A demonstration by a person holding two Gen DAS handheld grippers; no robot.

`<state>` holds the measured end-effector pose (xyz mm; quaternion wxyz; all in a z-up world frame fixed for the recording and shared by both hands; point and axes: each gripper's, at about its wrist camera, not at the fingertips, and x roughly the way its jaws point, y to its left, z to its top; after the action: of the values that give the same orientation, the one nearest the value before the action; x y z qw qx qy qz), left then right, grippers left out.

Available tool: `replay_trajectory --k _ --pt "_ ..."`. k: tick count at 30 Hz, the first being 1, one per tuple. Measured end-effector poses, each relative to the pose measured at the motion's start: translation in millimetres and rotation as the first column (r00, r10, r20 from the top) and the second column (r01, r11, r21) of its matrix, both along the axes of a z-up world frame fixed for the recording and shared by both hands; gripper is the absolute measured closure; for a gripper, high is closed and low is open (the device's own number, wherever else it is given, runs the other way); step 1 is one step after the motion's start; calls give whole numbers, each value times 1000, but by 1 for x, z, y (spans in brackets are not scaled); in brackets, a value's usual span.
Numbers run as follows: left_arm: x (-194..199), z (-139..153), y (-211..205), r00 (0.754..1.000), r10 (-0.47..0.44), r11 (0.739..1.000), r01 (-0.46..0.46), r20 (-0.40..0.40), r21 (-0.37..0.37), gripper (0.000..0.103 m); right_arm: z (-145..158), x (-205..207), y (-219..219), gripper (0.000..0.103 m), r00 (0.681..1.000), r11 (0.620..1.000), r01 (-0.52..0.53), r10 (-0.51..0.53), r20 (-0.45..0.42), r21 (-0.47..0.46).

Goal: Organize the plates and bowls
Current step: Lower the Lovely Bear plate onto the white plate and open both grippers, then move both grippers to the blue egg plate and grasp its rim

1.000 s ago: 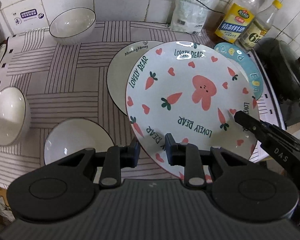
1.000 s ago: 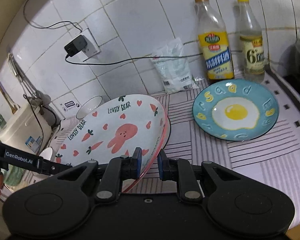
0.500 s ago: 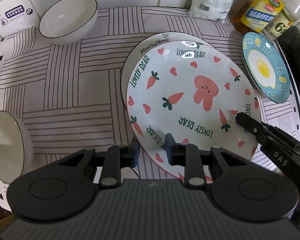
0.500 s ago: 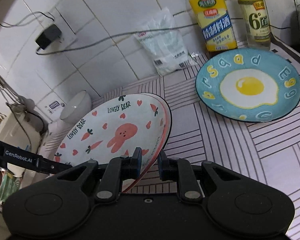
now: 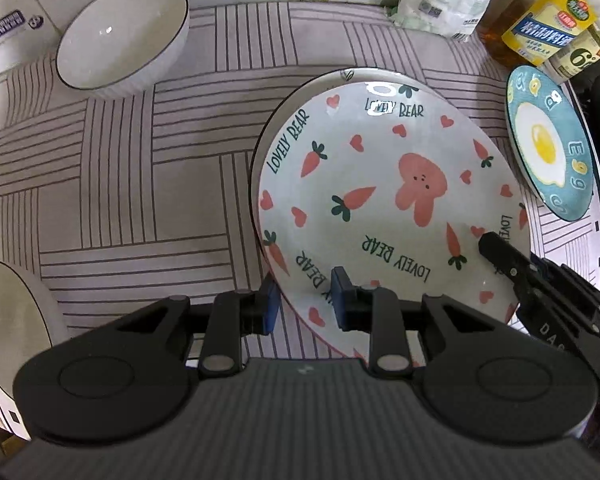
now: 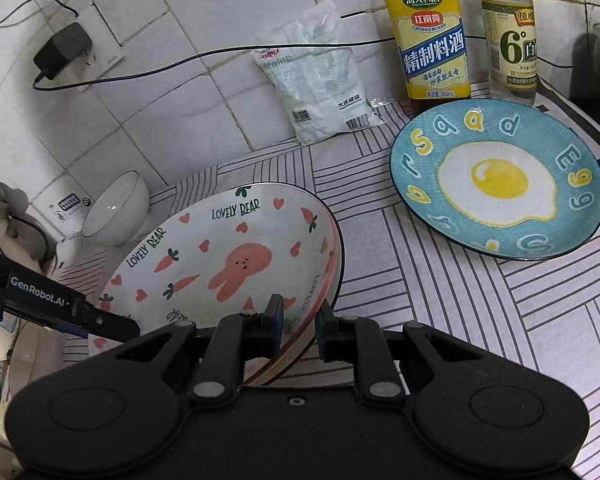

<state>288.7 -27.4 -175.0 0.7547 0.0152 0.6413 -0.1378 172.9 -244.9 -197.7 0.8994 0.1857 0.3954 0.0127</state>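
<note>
Both grippers are on the same dish here: the white round ceramic plate with the pink bunny, carrots and "LOVELY BEAR" lettering (image 5: 384, 200). The left gripper (image 5: 305, 303) has its blue-padded fingers either side of the near rim, with a visible gap on the outer one, so it looks loosened rather than clamped (hard to be sure from that angle). The right gripper (image 6: 298, 332) straddles the rim on the opposite side, and whether it's actually pinching can't be told from its own view. The bunny plate sits over a black-rimmed white plate (image 5: 300, 96) on the striped lilac tablecloth (image 5: 140, 184), tilted up slightly at the right gripper's edge. The blue fried-egg plate (image 6: 500, 180) lies just beside it, and a white ribbed bowl (image 5: 124, 36) stands near the tiled wall.
</note>
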Motion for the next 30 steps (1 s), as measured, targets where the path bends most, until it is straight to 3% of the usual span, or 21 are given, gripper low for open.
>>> replay_trajectory --k 4,7,10,14,20,24,28,30 --pt "-3 -10 -7 999 -28 997 30 -35 76 77 6 5 17 82 1000 993 -19 16 -23 -114" --pt "-3 -6 -15 998 -66 994 67 -16 91 77 14 5 34 81 999 974 -29 26 -19 -224" --pt "1 -5 -14 998 -63 994 64 -19 86 77 12 12 28 81 999 981 20 -28 -40 -190" --pt "1 -5 -12 997 -75 992 76 -14 98 77 10 14 38 79 999 969 -7 -2 -36 -249" --pt "-3 6 -6 997 -64 995 68 -50 74 78 7 14 38 74 998 970 25 -40 -57 -243" --pt "-13 26 -2 997 -82 993 83 -6 86 75 19 7 40 72 998 946 20 -37 -47 -325" --pt "-28 48 -3 990 -132 987 127 46 96 67 43 -11 31 58 999 945 35 -40 -10 -324" --pt "-38 61 -5 984 -158 983 149 80 104 61 56 -23 28 57 999 942 32 -33 3 -333"
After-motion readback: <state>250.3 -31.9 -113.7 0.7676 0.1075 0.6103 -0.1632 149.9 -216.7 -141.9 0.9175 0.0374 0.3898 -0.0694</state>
